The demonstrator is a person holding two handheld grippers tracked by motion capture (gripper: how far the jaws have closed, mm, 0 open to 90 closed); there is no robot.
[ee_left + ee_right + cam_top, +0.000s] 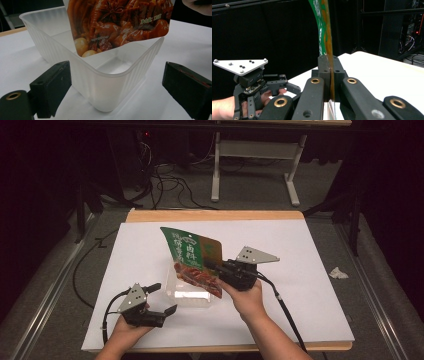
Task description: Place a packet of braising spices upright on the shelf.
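Left gripper (162, 299), jaws spread, waits beside the translucent ribbed plastic tub (105, 85); right gripper (212, 266) clamps the thin, floppy green-and-red food pouch (192, 257) edge-on above that tub

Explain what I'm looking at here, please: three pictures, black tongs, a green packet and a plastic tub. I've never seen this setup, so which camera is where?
There is no robot arm. A person holds a pair of hand-held tongs in each hand at a table covered with a white sheet.

The wide picture comes from a fixed camera above, looking down. The other two come from small cameras riding on the tongs, looking along their black jaws.

On the sheet stands a clear plastic tub. The right tongs are shut on the edge of a green food pouch printed with a braised dish, and hold it upright with its lower end over the open tub.

The left tongs are open and hold nothing. Their camera shows a corner of the tub ahead of the spread jaws, not gripped.

A crumpled white scrap lies on the floor to the right.
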